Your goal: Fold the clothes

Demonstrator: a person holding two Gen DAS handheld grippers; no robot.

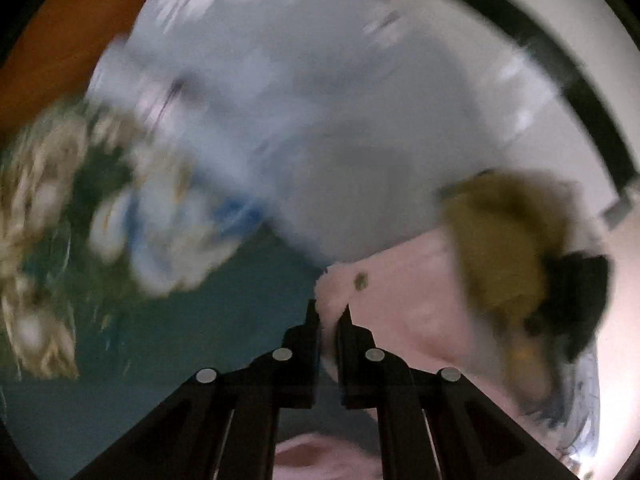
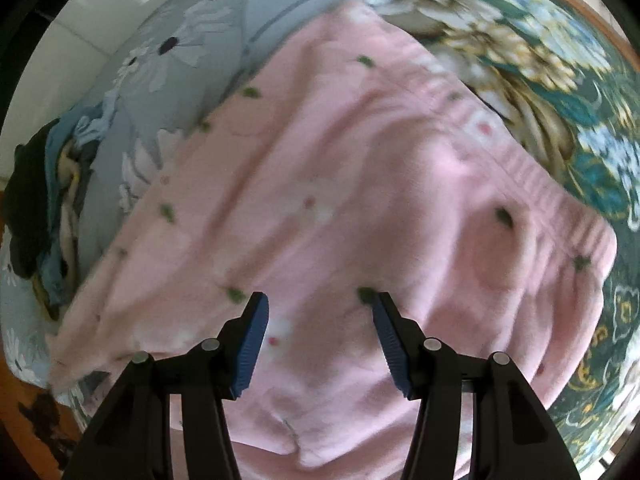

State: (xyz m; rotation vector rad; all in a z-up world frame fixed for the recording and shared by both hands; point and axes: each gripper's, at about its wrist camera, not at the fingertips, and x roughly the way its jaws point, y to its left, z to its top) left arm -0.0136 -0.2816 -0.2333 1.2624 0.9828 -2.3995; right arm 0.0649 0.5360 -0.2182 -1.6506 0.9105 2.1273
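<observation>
My left claw (image 1: 329, 312) is pinched tight on an edge of the pink fleece garment (image 2: 340, 200), a fold of cloth caught between the nearly closed jaws. My right claw (image 2: 320, 312) hangs wide open over the middle of that garment, blue pads (image 2: 252, 332) bare, gripping nothing. The pink piece lies spread across the bed, its ribbed waistband (image 2: 540, 184) toward the green floral blanket (image 2: 580, 92), its far side over the grey flowered sheet (image 2: 180, 60). By my reading we're early: it looks opened out and still rumpled, with no clean fold visible yet, so the real folding remains. A heap of other clothes (image 2: 44, 208) waits near the bed's edge, unfolded as far as I can tell. The left view is heavily blurred. Beyond: pale wall (image 2: 80, 28), orange-brown wood (image 1: 72, 32).
</observation>
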